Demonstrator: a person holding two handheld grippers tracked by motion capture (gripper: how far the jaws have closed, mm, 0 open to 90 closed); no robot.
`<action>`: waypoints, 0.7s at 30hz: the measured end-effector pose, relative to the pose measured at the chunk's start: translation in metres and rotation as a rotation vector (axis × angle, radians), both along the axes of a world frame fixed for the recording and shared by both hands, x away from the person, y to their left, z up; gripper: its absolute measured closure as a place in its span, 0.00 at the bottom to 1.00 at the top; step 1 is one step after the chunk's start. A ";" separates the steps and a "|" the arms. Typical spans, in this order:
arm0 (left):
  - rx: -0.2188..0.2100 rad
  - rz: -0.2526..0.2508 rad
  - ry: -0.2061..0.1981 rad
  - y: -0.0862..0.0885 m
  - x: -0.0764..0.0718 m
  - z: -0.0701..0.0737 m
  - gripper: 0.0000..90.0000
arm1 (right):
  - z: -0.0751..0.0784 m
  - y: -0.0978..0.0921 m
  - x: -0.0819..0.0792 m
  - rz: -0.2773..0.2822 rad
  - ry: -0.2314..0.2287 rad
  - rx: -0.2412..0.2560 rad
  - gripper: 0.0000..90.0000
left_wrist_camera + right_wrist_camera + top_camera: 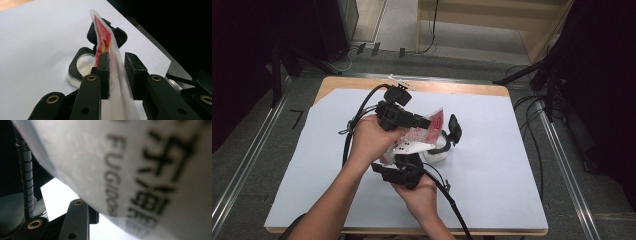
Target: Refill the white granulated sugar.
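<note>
Pouch: a flat plastic food pouch, red-printed on one face and white with black lettering on the other, is held up off the table between the two grippers, above the middle of the table.
Left gripper: the black two-jaw left gripper reaches in from the left at the pouch's upper part. In the left gripper view the pouch stands edge-on between the jaws – it lies against the left pad, while a gap shows between it and the right pad, so the jaws are a little apart and not fully clamped.
Right gripper: the black right gripper sits below the pouch, close to the person's right hand. In the right gripper view the white lettered face of the pouch hangs very close over the lens – I cannot tell whether these jaws are closed on it.
Container: a round white container with a black hinged lid standing open rests on the table, just beside and under the pouch.
Table: a wooden table covered by a pale sheet.
</note>
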State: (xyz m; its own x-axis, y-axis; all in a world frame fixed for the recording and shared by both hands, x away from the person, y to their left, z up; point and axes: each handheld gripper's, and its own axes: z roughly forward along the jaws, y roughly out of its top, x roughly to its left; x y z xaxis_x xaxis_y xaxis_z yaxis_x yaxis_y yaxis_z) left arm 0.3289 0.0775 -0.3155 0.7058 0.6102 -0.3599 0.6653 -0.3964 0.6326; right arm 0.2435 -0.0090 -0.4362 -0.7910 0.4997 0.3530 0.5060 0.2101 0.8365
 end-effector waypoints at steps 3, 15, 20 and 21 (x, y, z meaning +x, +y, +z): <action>-0.004 0.004 0.003 0.000 0.000 0.000 0.84 | 0.000 0.000 0.000 0.003 0.001 -0.001 0.71; -0.008 0.008 -0.004 0.000 0.001 0.000 0.84 | 0.003 0.000 0.000 0.005 -0.003 -0.020 0.71; -0.014 0.009 -0.009 0.000 0.002 0.000 0.84 | 0.004 0.000 0.001 0.005 0.009 -0.021 0.71; -0.013 0.010 -0.008 0.000 0.002 0.001 0.84 | 0.004 0.000 0.001 0.005 0.011 -0.021 0.71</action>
State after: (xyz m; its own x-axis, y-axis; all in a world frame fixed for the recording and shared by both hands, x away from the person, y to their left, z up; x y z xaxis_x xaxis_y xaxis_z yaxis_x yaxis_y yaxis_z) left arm 0.3306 0.0776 -0.3144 0.7022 0.6131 -0.3620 0.6644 -0.3815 0.6427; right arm 0.2442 -0.0091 -0.4318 -0.7897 0.5031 0.3509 0.5139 0.2302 0.8264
